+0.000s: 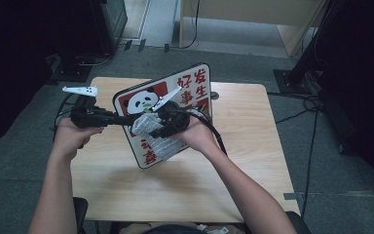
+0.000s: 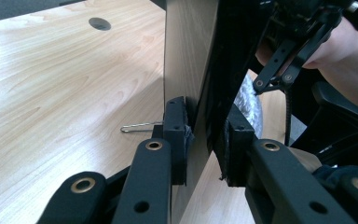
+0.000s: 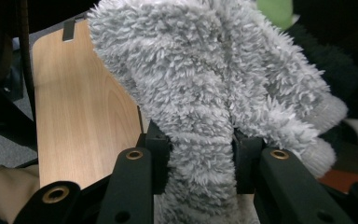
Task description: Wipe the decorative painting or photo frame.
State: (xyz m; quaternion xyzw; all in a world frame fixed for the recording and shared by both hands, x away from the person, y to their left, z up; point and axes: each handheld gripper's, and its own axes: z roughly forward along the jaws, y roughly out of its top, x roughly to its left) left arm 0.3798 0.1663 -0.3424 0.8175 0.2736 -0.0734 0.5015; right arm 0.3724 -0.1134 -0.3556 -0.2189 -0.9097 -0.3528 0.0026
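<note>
A square sign board (image 1: 190, 83) with a panda and red characters stands tilted on its lower corner over the wooden table (image 1: 253, 141). My left gripper (image 1: 126, 119) comes in from the left and is shut on the board's left edge. In the left gripper view its pads (image 2: 175, 135) clamp the board's thin edge (image 2: 186, 56). My right gripper (image 1: 163, 129) is shut on a grey fluffy cloth (image 1: 168, 146) that lies against the board's printed face. The right gripper view shows the cloth (image 3: 205, 84) bunched between the two pads (image 3: 158, 154).
The table (image 2: 51, 93) has a round cable hole (image 2: 99, 23) near its far edge, and a thin metal wire (image 2: 137, 127) lies on it by the board. Dark equipment stands and cables (image 1: 311, 102) are on the floor to the right. A chair edge (image 2: 340, 107) is near the person.
</note>
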